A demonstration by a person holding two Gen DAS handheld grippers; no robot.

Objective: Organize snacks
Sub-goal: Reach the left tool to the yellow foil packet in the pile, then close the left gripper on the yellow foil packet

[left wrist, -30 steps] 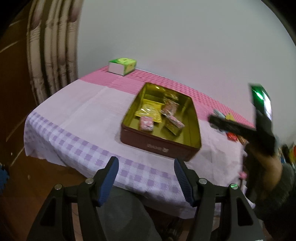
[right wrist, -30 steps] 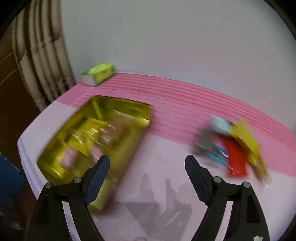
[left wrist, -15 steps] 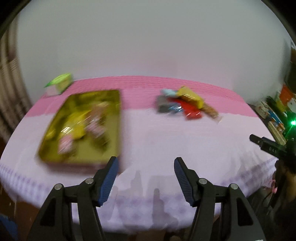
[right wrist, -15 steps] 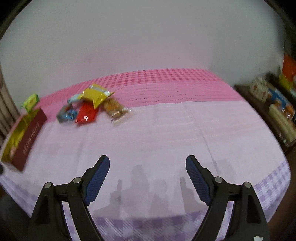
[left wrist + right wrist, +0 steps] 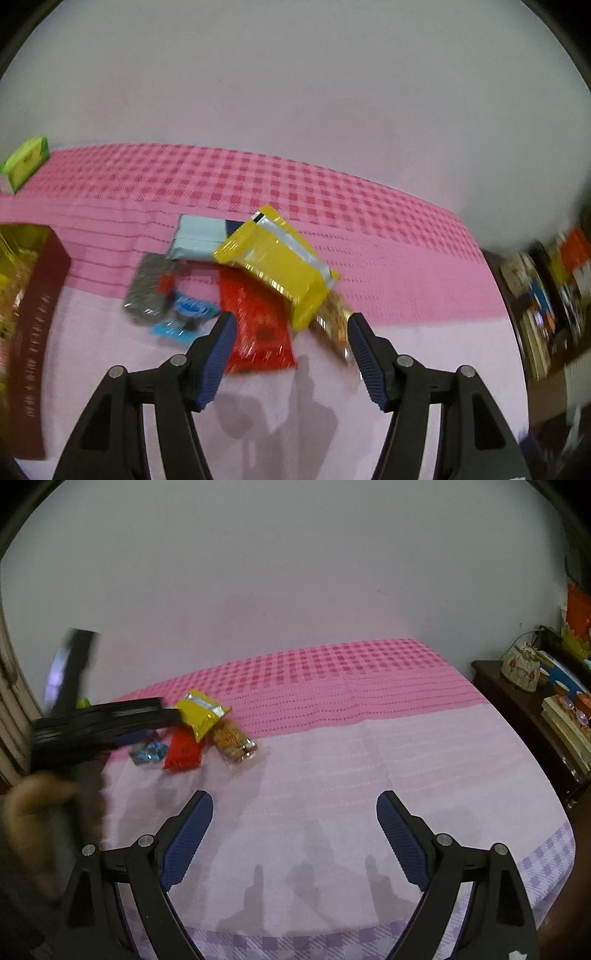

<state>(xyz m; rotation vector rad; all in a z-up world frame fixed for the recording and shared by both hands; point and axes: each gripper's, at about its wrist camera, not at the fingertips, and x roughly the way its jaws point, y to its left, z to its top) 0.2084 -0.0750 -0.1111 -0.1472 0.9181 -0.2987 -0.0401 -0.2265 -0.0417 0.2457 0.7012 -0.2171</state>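
Note:
A pile of snack packets lies on the pink cloth: a yellow packet [image 5: 277, 266] on top, a red packet [image 5: 258, 332], a pale blue one [image 5: 199, 236], a grey one [image 5: 147, 288] and a clear bag of orange snacks [image 5: 334, 325]. My left gripper [image 5: 290, 332] hovers open just in front of the pile, nothing between its pads. The gold-lined tin [image 5: 37, 295] stands at the left edge. In the right wrist view the pile [image 5: 199, 712] sits far left, with the blurred left gripper [image 5: 170, 712] at it. My right gripper [image 5: 293, 812] is opening over bare cloth, holding nothing.
A green box [image 5: 26, 162] stands at the table's back left corner. A dark side cabinet [image 5: 517, 701] with books and small items stands right of the table. A white wall runs behind. The cloth's purple checked front edge [image 5: 369, 934] is close below my right gripper.
The left gripper swung right from the tin to the snack pile. The right gripper swung right to the table's right half, settled there, and its jaws spread wider.

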